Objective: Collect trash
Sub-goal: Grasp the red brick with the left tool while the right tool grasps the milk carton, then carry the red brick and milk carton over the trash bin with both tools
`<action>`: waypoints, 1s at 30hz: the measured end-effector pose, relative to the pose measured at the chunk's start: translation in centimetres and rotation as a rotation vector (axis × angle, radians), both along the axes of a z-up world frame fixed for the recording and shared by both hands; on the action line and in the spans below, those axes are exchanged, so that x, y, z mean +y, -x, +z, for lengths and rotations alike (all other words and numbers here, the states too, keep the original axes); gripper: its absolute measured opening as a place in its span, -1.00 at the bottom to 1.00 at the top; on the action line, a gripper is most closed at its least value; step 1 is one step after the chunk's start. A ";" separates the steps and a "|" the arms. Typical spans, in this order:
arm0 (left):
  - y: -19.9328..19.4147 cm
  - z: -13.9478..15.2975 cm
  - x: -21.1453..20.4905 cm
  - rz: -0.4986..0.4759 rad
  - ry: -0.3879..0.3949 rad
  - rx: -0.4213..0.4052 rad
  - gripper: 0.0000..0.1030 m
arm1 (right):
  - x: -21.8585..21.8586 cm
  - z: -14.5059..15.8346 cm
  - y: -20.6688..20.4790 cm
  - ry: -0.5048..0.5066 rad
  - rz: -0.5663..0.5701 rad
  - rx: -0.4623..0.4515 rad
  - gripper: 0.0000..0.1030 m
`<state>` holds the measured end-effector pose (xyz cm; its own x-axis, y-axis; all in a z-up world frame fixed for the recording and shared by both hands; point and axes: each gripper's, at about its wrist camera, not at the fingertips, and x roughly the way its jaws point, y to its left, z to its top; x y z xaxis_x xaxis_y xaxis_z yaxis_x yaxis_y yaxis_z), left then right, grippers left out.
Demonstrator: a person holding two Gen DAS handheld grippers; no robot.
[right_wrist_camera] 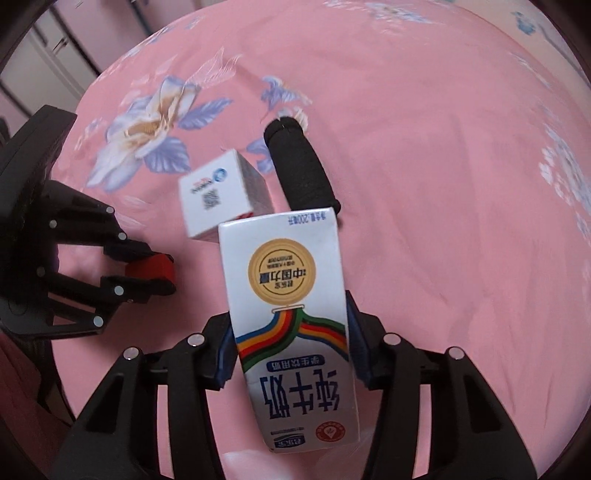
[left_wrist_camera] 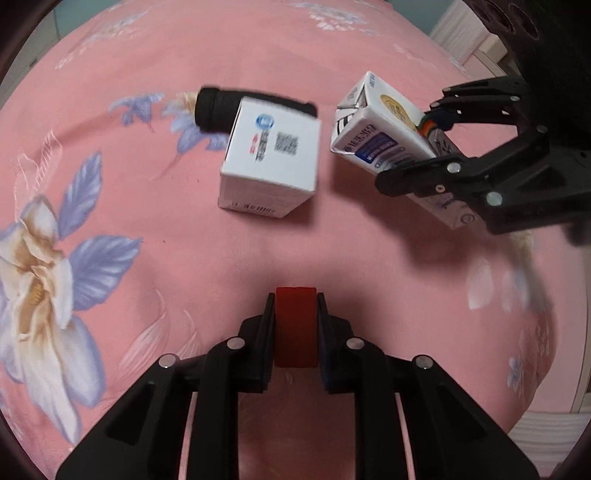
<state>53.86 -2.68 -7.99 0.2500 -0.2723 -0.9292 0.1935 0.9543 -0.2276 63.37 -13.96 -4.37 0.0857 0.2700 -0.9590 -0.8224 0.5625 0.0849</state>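
Note:
My left gripper (left_wrist_camera: 296,312) is shut on a small red block (left_wrist_camera: 296,325), held above the pink floral bedsheet (left_wrist_camera: 147,258). My right gripper (right_wrist_camera: 291,325) is shut on a white milk carton (right_wrist_camera: 291,321), lifted off the sheet; the carton also shows at the right of the left wrist view (left_wrist_camera: 384,129). A white cardboard box (left_wrist_camera: 271,158) with a QR code lies on the sheet, and a black foam cylinder (left_wrist_camera: 218,109) lies just behind it. Both show in the right wrist view too, the box (right_wrist_camera: 221,192) and the cylinder (right_wrist_camera: 301,166), beyond the carton.
The left gripper with its red block (right_wrist_camera: 151,271) appears at the left of the right wrist view. Pale furniture (left_wrist_camera: 469,33) stands beyond the bed's far right edge. Cabinet doors (right_wrist_camera: 48,62) stand past the bed's far left.

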 end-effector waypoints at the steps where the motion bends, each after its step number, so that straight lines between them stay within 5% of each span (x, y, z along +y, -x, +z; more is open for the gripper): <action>1: 0.3 0.7 0.1 -0.014 -0.006 -0.015 -0.58 | 0.2 0.5 -0.6 -0.008 -0.028 -0.004 -0.01; 9: 1.9 2.9 0.7 -0.101 -0.060 -0.161 -0.58 | -2.1 2.2 2.6 -0.140 -0.213 -0.064 -0.02; 17: 5.3 3.5 4.2 -0.036 -0.072 -0.266 -0.58 | -1.0 1.9 8.9 -0.175 -0.231 -0.181 -0.02; 30: 19.5 11.8 2.8 -0.011 -0.112 -0.400 -0.58 | -3.3 9.1 24.9 -0.223 -0.443 -0.217 -0.02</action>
<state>34.36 0.14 3.85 0.5952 -0.1795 -0.7833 0.2561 0.9663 -0.0269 38.46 -17.24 4.73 0.4276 0.3575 -0.8303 -0.5220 0.8475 0.0960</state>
